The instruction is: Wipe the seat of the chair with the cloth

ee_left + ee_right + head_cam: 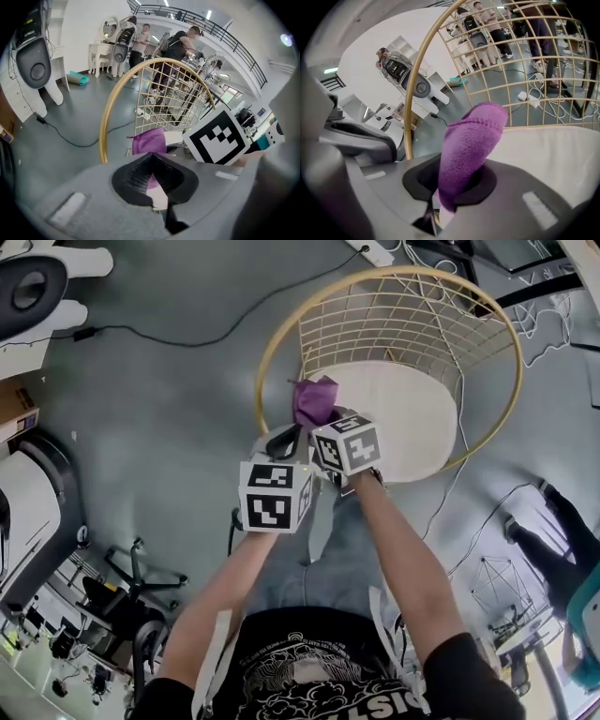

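Right gripper view shows the right claw point(452, 185) clamped on the cloth point(471, 145). Its dark pads point(418, 180) pinch the lower end, so a thick fold stands up and curls over ahead of the tips. Holding it by one end like this likely leaves a loose, padded lobe free to be pressed flat for wiping. The cloth is purple, with a fine knit-like nap and a stitched hem, and looks soft enough to bend under its own weight. Just beyond the claw and to its right lies the seat point(553, 150), a round, pale cream disc with a smooth matt face that looks firm. The cloth appears to hang over the seat's near edge and, as far as the views tell, does not touch it. To the claw's left rises the hoop point(407, 131), a thin gold-coloured tube that rings the seat. Past the seat stands the back point(525, 70), an open grid of thin pale wire. The left claw point(152, 176) sits just beside the right one and slightly behind it, jaws drawn together on nothing that can be named; a pale pinkish sliver in the slit cannot be identified. It is probably placed close by to steady or regrip the cloth. Wiping seems not yet begun, and the next move calls for lowering the fold onto the seat.
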The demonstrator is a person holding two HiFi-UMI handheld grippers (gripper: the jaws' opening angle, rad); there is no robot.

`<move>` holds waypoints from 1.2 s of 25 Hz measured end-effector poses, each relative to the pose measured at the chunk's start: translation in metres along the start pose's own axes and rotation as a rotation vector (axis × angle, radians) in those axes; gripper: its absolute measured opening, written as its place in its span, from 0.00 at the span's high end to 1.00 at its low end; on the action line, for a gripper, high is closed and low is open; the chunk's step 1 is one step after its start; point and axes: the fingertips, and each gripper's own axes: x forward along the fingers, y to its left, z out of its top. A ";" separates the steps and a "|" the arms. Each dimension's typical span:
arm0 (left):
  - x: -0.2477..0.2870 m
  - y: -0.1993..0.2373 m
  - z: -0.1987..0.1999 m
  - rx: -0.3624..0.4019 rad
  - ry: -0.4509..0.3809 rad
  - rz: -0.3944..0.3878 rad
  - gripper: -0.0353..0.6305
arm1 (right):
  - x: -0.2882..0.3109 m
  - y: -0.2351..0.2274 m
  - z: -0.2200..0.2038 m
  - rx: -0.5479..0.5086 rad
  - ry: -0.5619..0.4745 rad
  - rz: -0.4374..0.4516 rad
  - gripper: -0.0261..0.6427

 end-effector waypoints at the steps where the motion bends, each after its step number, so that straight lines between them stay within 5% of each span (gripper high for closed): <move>1: 0.003 -0.002 -0.002 -0.006 0.002 0.010 0.95 | 0.001 -0.006 -0.002 0.008 -0.003 0.006 0.87; 10: 0.030 -0.054 -0.011 -0.031 0.018 0.089 0.94 | -0.038 -0.063 -0.002 0.143 -0.092 0.079 0.87; 15: 0.028 -0.023 -0.020 -0.032 0.028 0.111 0.94 | -0.012 -0.060 0.007 0.215 -0.132 0.099 0.87; 30: 0.063 -0.077 -0.021 0.008 0.049 0.085 0.94 | -0.066 -0.166 0.007 0.395 -0.267 -0.025 0.87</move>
